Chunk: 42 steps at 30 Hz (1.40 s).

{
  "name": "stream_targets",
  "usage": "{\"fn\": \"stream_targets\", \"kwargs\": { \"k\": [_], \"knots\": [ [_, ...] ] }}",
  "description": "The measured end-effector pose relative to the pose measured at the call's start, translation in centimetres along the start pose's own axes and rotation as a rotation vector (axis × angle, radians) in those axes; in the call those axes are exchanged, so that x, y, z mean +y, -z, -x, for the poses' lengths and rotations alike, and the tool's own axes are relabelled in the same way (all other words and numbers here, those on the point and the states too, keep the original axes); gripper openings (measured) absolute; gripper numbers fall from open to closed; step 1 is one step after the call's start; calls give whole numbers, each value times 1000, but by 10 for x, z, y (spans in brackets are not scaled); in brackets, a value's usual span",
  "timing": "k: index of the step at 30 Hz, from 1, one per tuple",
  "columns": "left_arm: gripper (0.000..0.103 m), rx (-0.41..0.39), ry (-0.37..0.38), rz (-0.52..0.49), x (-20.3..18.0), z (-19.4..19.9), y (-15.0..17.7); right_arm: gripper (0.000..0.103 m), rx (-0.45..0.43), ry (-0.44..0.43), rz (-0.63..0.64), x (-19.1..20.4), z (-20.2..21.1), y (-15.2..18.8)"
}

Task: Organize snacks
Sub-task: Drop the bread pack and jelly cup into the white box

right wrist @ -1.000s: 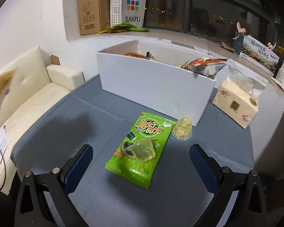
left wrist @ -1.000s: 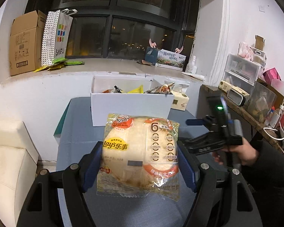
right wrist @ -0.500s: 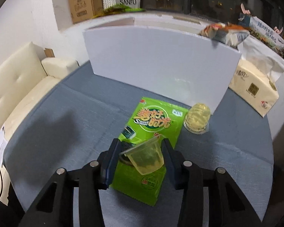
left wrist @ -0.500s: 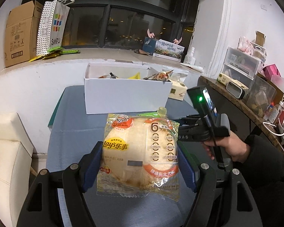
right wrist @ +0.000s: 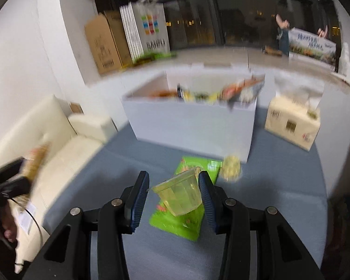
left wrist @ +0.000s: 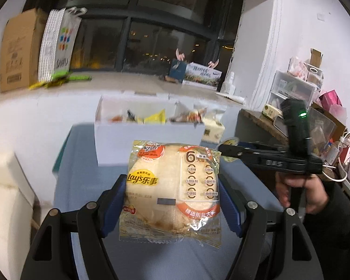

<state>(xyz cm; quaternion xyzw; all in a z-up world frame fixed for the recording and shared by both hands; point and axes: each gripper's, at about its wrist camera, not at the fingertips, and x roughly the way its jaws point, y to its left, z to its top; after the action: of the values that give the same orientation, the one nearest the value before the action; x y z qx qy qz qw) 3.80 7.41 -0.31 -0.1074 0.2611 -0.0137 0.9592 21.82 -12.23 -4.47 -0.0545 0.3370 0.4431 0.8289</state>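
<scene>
Jelly cup [right wrist: 180, 195], clear with pale yellow filling, is sitting tilted between the blue pads of the right gripper [right wrist: 175, 194], whose jaws have just been closing on it; both pads are pressing its sides, so it is being carried above the green snack packet [right wrist: 186, 212] lying on the grey-blue table [right wrist: 280, 198]. A second jelly cup [right wrist: 231, 168] is lying just beside that packet's far corner, close to the front wall of the white box [right wrist: 189, 126], which is already holding several snacks and is most likely where the loose items are being gathered. Near the table's far right edge a tissue pack [right wrist: 291, 123] is standing apart from the box. In the left wrist view the left gripper [left wrist: 171, 193] is clamping a Lay's rice-cracker pack [left wrist: 172, 189] by its two side edges, jaws fairly wide because the pack is broad, its face towards the camera, in the air short of the box. Both grippers are pointing forward and downward towards the box; the person's hand [left wrist: 298, 192] is wrapping the right gripper's handle, with that tool reaching in from the right. The blur suggests both loads are travelling.
</scene>
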Motion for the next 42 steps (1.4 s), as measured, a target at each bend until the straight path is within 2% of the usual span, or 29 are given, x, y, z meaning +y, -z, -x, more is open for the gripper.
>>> {"fn": "stream_targets", "kwargs": {
  "k": [3,8,13,17,19,20,22,23,24,26,29,34,38,42],
  "knots": [
    [78,-38,18,-22,3,-14,-38,48,-63,8,12,4,15,-26],
    [78,-56,-8,-11,28,-62,-112,48,-121,27,-5,-7,18,-79],
    [78,10,-19,62,64,-134,-165,48,-94,50,-97,-45,-21,-136],
    [78,59,-52,83,80,-181,-186,48,-44,82,-160,-76,-54,-166],
    [78,65,-60,102,89,-199,-194,48,-22,98,-146,-84,-68,-178],
    [80,71,-72,108,93,-205,-196,48,-11,110,-141,-88,-73,-183],
    [101,116,-105,122,102,-222,-201,48,7,129,-164,-98,-86,-194],
    [103,132,-110,132,105,-227,-201,50,18,125,-181,-103,-91,-197],
    [103,142,-114,135,108,-229,-201,71,23,126,-194,-106,-95,-200],
    [103,159,-142,139,113,-231,-196,103,33,156,-226,-114,-102,-204],
    [103,165,-172,115,113,-229,-188,103,22,162,-243,-120,-102,-203],
    [103,157,-174,80,105,-214,-181,103,10,170,-201,-112,-94,-197],
    [103,112,-164,48,87,-181,-176,103,-24,139,-198,-104,-79,-192],
    [103,64,-160,-3,60,-137,-157,103,-76,141,-130,-84,-50,-177]
  ]
}}
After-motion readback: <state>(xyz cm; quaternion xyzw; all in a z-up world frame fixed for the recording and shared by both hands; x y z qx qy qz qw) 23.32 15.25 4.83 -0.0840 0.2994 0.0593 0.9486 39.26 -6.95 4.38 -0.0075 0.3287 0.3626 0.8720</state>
